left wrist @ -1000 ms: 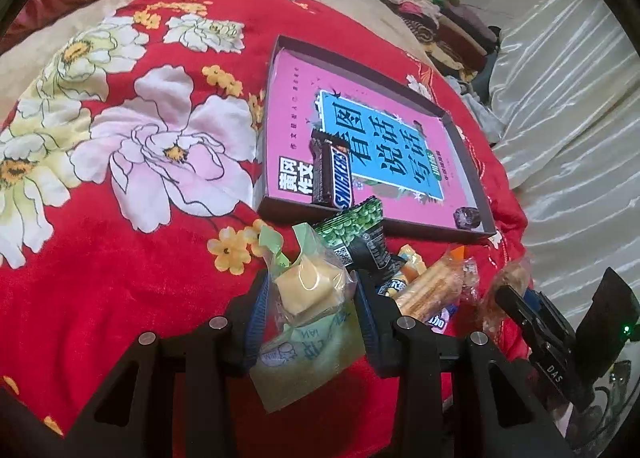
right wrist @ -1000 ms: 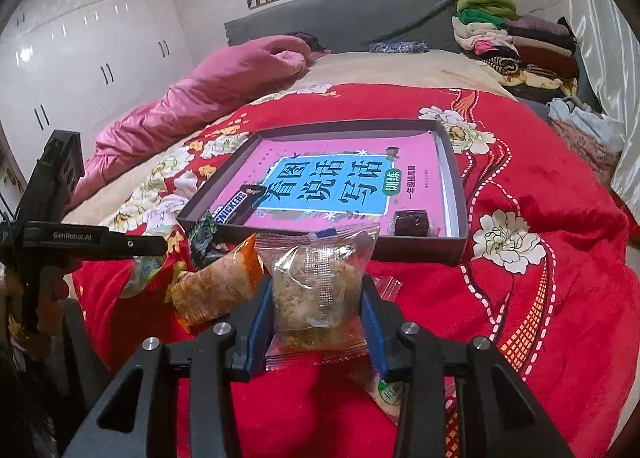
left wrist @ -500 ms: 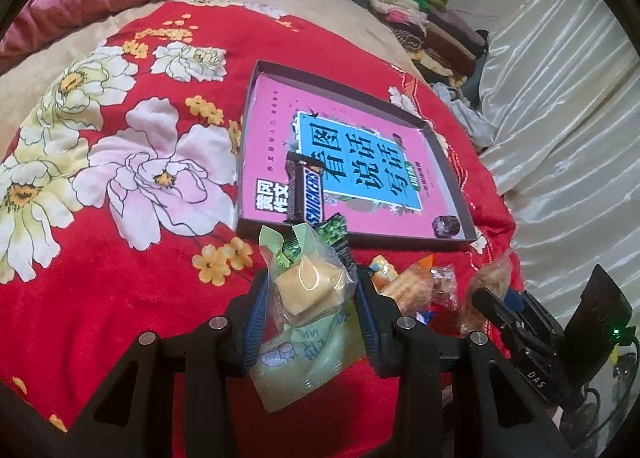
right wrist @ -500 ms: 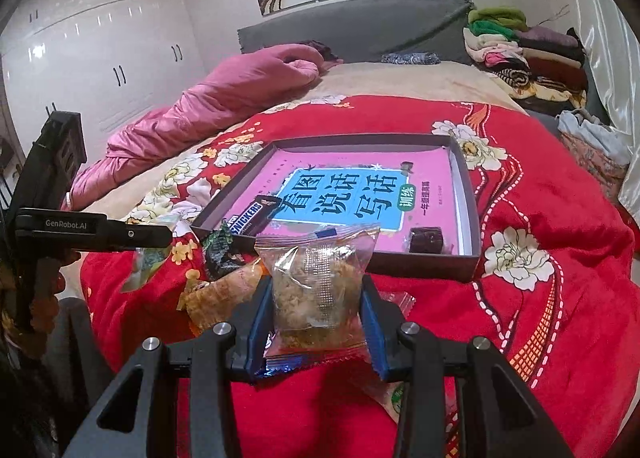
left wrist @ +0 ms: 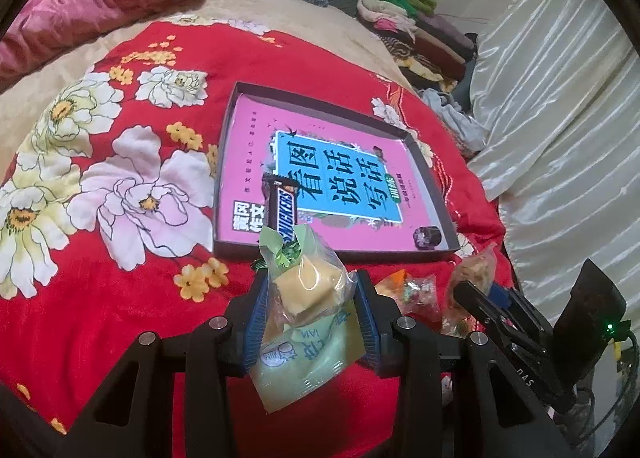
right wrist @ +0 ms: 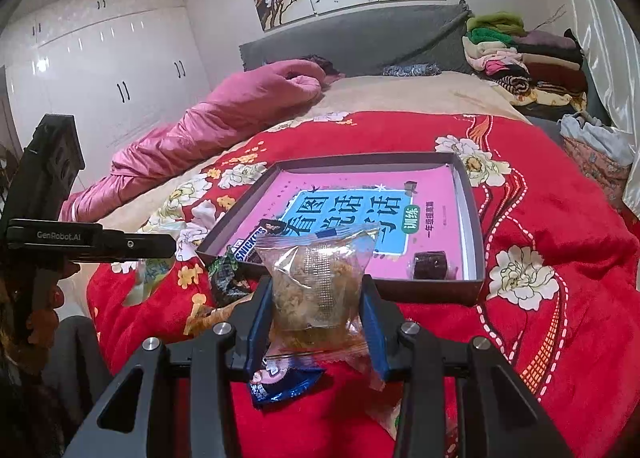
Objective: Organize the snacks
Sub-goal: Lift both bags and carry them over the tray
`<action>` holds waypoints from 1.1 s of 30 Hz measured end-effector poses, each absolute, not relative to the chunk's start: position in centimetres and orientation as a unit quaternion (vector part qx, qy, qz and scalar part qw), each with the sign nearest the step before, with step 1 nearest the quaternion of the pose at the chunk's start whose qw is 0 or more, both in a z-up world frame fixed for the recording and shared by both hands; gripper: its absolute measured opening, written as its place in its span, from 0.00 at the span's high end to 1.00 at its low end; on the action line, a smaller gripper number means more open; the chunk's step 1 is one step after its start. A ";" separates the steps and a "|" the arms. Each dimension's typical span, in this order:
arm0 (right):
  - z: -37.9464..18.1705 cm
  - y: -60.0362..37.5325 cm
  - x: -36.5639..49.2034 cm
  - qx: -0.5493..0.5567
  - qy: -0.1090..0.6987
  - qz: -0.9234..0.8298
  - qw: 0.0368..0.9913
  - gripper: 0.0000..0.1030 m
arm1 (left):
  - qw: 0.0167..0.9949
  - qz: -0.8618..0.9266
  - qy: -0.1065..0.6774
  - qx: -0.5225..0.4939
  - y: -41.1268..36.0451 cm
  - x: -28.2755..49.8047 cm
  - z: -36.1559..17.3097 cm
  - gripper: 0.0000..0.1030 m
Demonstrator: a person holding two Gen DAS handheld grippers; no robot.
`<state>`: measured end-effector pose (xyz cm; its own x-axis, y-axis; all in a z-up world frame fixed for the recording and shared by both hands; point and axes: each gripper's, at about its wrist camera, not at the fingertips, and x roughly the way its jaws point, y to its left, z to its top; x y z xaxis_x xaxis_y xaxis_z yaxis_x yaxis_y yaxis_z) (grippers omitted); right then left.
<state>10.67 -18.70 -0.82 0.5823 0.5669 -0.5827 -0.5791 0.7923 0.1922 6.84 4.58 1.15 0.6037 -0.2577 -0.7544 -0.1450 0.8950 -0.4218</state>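
While my left gripper (left wrist: 310,314) clamped one yellow cake packet (left wrist: 308,290) and my right gripper (right wrist: 318,318) one meat-floss packet (right wrist: 316,282), the shallow box (right wrist: 474,234) beyond held two snacks: a Snickers bar (left wrist: 282,214) and a dark sweet (right wrist: 430,264).

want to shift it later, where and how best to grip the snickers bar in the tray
Grip the Snickers bar across its narrow width at mid-length, coming from above. It lies flat along the tray's left side, near end by the front wall, so a low approach would likely be blocked.
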 end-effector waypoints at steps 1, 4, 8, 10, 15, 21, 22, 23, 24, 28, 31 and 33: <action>-0.8 -18.7 10.7 -0.009 0.323 0.323 0.890 0.59 | 0.867 -0.033 0.443 -0.226 4.5 6.9 1.2 0.59; -0.5 -18.6 10.6 -0.011 0.317 0.325 0.891 0.59 | 0.868 -0.033 0.442 -0.225 4.3 7.0 1.5 0.59; -0.3 -18.4 10.7 -0.007 0.311 0.328 0.892 0.59 | 0.869 -0.034 0.440 -0.222 4.0 7.2 1.7 0.59; -0.2 -18.4 10.9 -0.001 0.309 0.328 0.893 0.59 | 0.870 -0.035 0.439 -0.222 3.8 7.3 1.8 0.59; 0.1 -18.5 11.3 0.009 0.305 0.327 0.894 0.59 | 0.872 -0.037 0.437 -0.217 3.2 7.6 2.2 0.59; 0.4 -18.9 11.5 0.019 0.298 0.325 0.897 0.59 | 0.874 -0.040 0.432 -0.219 2.7 8.2 2.7 0.59; 0.5 -18.9 11.5 0.019 0.297 0.324 0.898 0.59 | 0.875 -0.040 0.431 -0.217 2.7 8.3 2.8 0.59; 0.5 -18.9 11.5 0.019 0.296 0.324 0.898 0.59 | 0.875 -0.039 0.431 -0.217 2.6 8.4 2.9 0.59; 0.6 -18.9 11.5 0.019 0.295 0.324 0.899 0.59 | 0.875 -0.040 0.430 -0.217 2.5 8.5 3.0 0.59; 0.8 -19.0 11.7 0.022 0.291 0.324 0.900 0.59 | 0.876 -0.044 0.428 -0.216 2.1 8.9 3.1 0.59; 0.8 -19.1 11.9 0.025 0.290 0.322 0.901 0.59 | 0.877 -0.045 0.427 -0.217 1.9 9.2 3.1 0.59; 0.8 -19.2 11.9 0.024 0.290 0.321 0.901 0.59 | 0.876 -0.044 0.428 -0.216 1.8 9.3 3.1 0.59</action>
<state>11.89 -19.19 0.80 0.6258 0.5929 -0.5068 -0.5650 0.7926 0.2295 9.32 1.77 3.13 0.6297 -0.2623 -0.7312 -0.1074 0.9029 -0.4163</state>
